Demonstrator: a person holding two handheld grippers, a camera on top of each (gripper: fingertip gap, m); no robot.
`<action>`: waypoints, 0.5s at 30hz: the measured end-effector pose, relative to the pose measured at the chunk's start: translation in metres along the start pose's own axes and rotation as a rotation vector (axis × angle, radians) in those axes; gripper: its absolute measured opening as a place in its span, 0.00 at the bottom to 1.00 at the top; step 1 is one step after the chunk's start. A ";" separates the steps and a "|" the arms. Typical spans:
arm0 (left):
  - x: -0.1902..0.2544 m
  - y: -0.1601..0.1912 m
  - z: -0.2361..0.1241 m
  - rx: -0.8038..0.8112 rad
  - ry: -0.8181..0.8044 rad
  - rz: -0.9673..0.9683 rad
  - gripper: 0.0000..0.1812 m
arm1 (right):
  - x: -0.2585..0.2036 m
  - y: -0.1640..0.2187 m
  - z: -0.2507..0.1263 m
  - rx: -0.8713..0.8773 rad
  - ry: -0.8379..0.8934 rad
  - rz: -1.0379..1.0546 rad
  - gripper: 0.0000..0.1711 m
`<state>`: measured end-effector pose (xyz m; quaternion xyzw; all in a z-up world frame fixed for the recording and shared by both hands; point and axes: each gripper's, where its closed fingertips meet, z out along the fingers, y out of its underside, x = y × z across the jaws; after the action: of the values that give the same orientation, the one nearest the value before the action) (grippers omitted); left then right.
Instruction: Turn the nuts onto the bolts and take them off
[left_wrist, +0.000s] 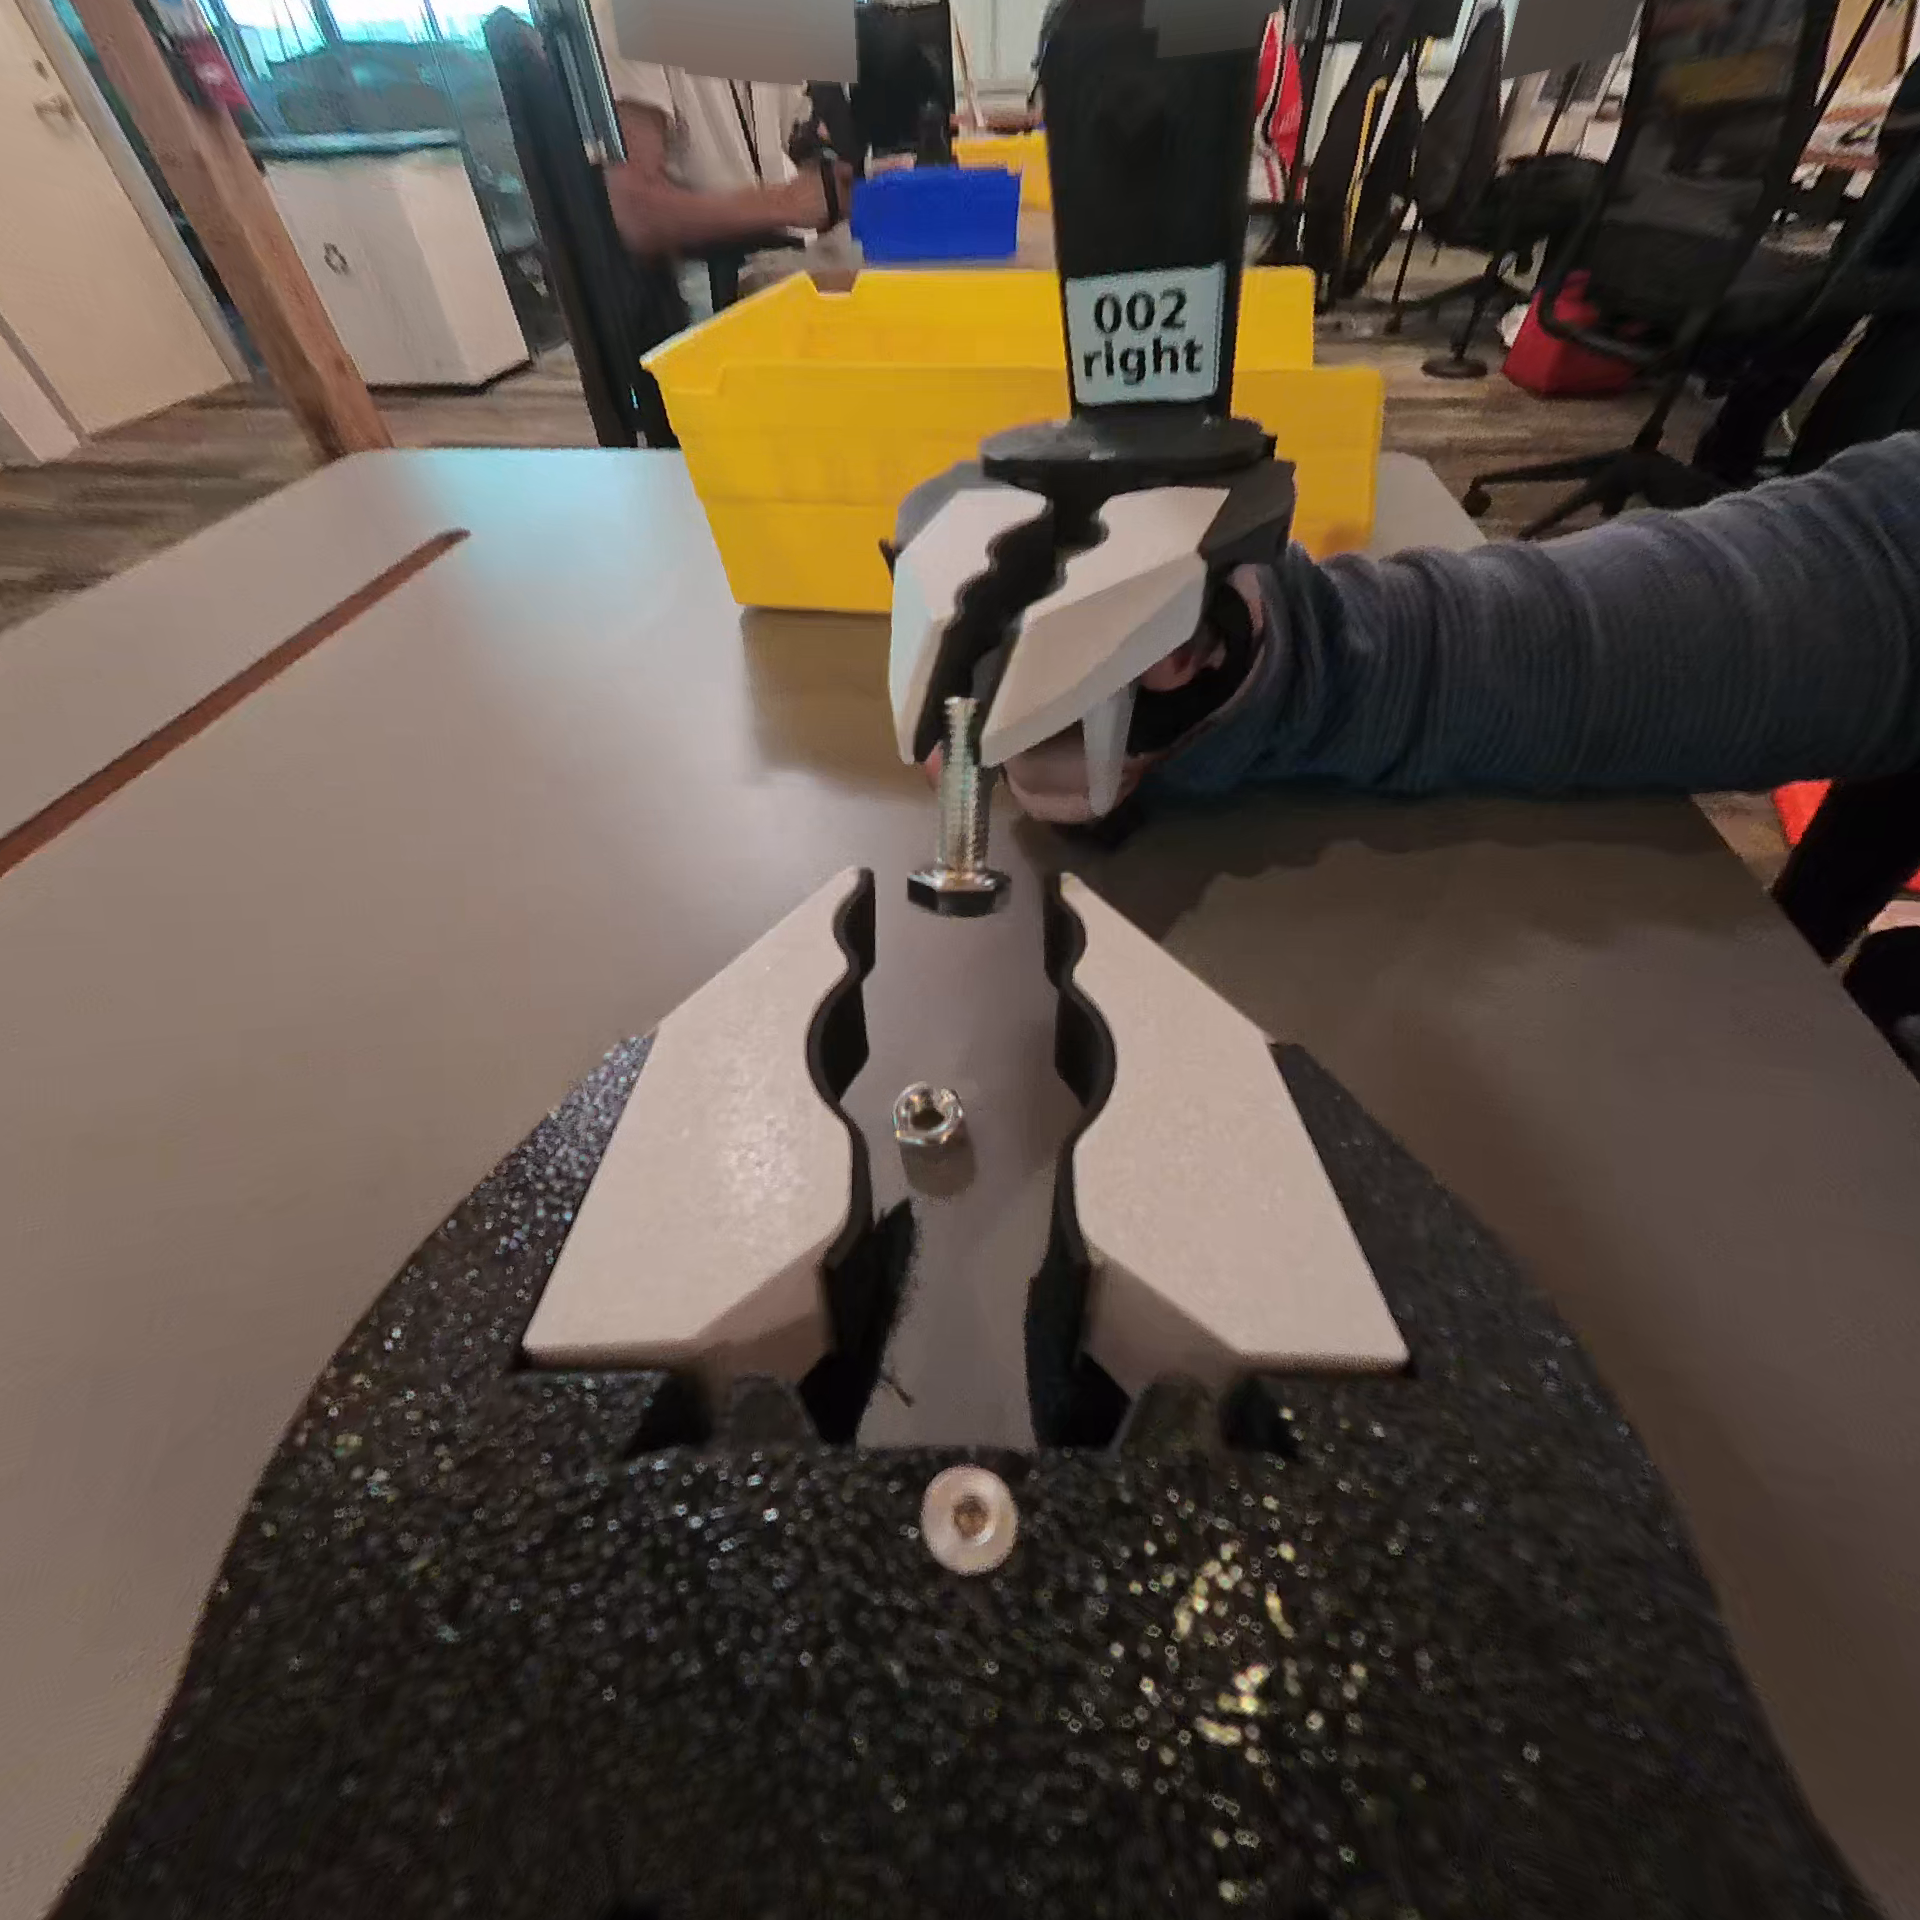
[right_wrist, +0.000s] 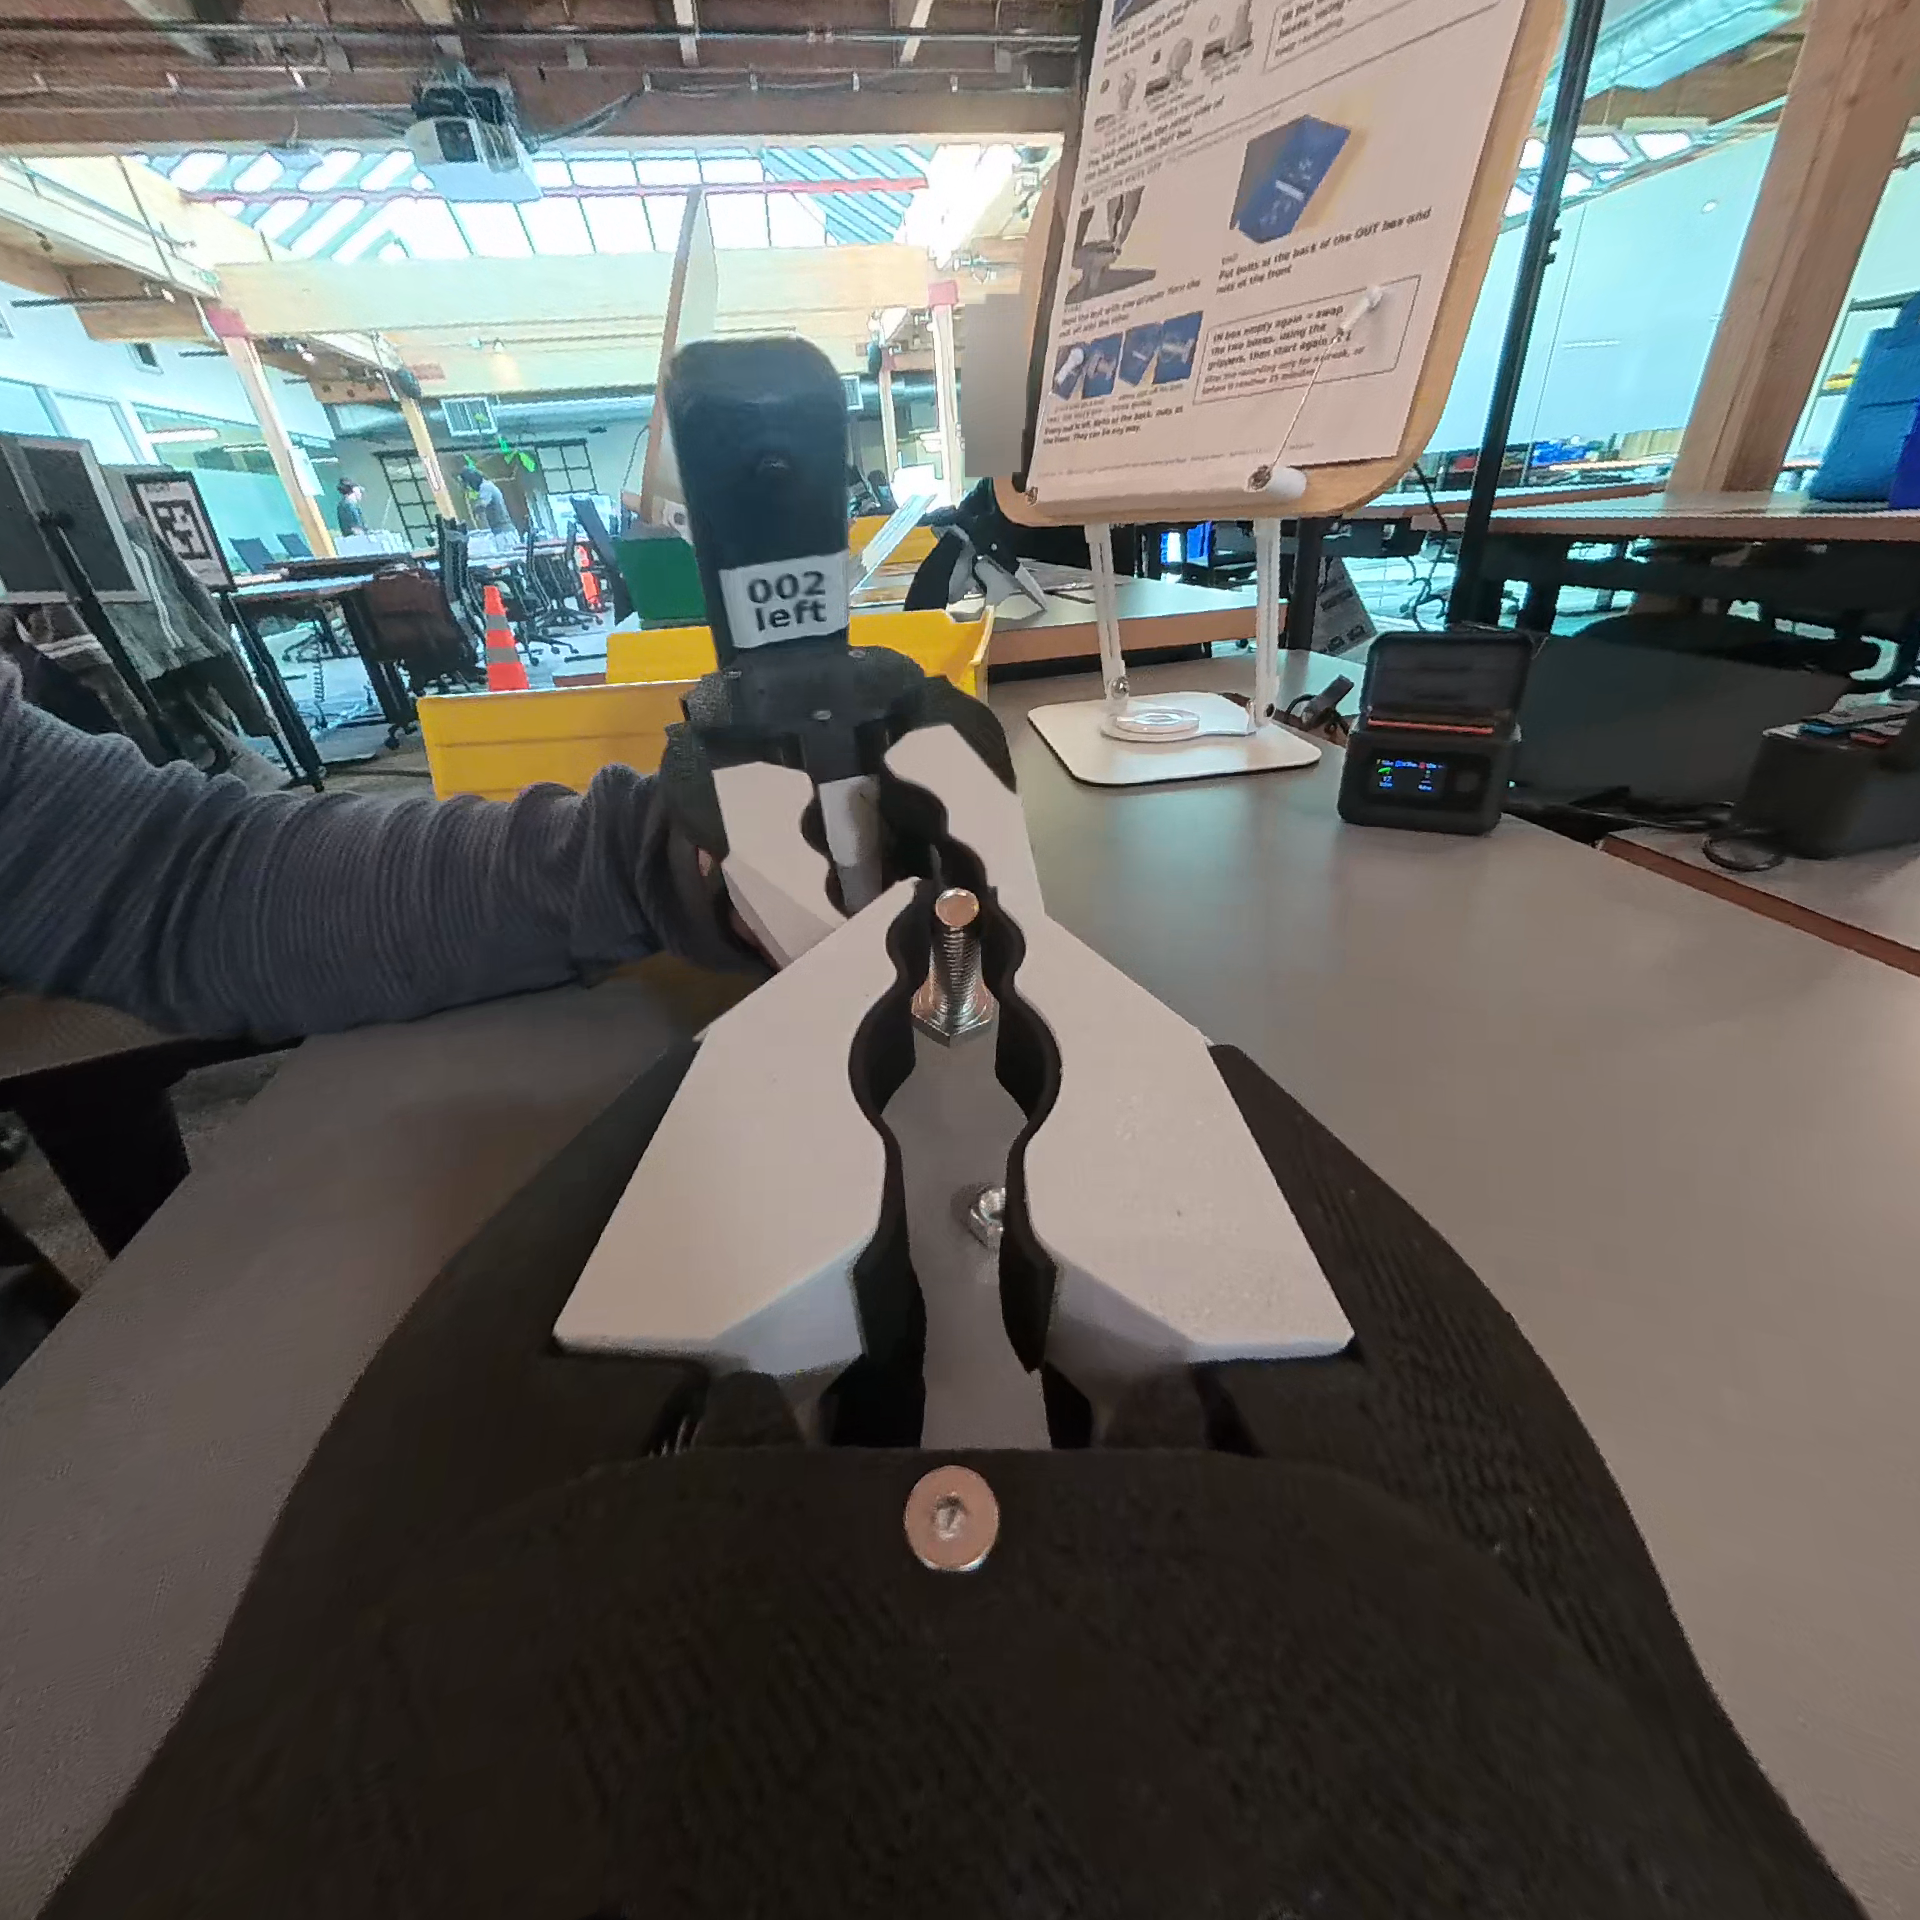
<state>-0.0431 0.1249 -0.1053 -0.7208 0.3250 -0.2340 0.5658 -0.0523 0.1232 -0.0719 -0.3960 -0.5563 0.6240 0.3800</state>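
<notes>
A silver bolt stands head down on the grey table, thread pointing up. My right gripper comes down from above and is shut on the bolt's threaded top. In the right wrist view the bolt sits between the fingertips of the right gripper. My left gripper is open and low over the table, with its tips beside the bolt head. A silver nut lies loose on the table between its fingers. A nut also lies between the right fingers; I cannot tell if it is the same one.
A yellow bin stands at the table's far edge, with a blue bin behind it. An instruction board on a white stand and a black device with a small screen stand beyond the left gripper. A sleeved arm reaches in from the right. The tips of both grippers are at nearly the same place.
</notes>
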 end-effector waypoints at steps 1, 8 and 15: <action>0.000 0.003 0.001 -0.014 0.000 -0.003 0.16 | -0.001 0.001 0.000 -0.006 -0.003 -0.002 0.04; 0.018 0.008 0.005 -0.047 0.127 -0.039 0.09 | -0.015 0.007 0.002 -0.053 -0.105 -0.006 0.04; 0.027 0.005 0.003 -0.039 0.191 -0.076 0.09 | -0.026 0.004 -0.002 -0.049 -0.227 0.097 0.04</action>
<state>-0.0237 0.1067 -0.1122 -0.7178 0.3544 -0.3166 0.5088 -0.0403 0.0999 -0.0743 -0.3584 -0.5911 0.6687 0.2739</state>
